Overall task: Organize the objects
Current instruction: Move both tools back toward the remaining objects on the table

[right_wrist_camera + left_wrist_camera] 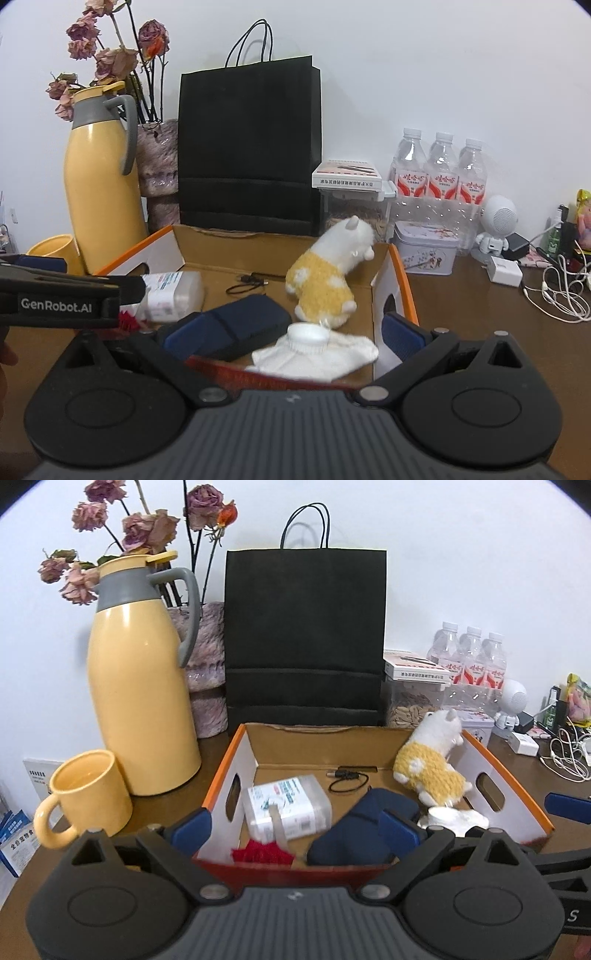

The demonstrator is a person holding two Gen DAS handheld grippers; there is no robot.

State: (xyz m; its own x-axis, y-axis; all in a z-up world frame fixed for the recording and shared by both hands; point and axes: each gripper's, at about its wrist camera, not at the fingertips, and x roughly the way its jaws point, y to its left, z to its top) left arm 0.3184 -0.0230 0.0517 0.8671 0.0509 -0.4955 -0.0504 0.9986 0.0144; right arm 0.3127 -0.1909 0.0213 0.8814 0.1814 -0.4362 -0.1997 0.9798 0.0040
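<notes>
The cardboard box (513, 775), orange-edged with hand slots cut in its side walls, sits on the brown surface (177, 786) in front of a black paper bag (304, 635). It serves as the collection point. Inside lie a plush toy (430, 764) in a yellow knit coat leaning on the right wall, a clear plastic box with a printed label (288, 806), a short black cable (349, 781) on the floor near the back, a dark navy pouch (364, 830), a red tufted item (260, 851) at the near wall, and a white cloth bag with a screw cap (308, 345) at the near right corner.

The left hand-held gripper (293, 825) hangs over the near half of the box, jaws wide, nothing between them; the navy pouch lies just beyond its right finger. The right hand-held gripper (291, 334) is likewise spread wide and empty, straddling the white capped bag and the right wall.

Judgement: most loose items appear already gathered, and both tools are poised to adjust or release contents, not to carry.

Left of the box stand a yellow thermos jug (142, 672) and a yellow mug (86, 797), with dried roses (147, 528) behind. To the right are three water bottles (439, 173), a tin (428, 249) and tangled white cables (561, 288), well apart from the box.
</notes>
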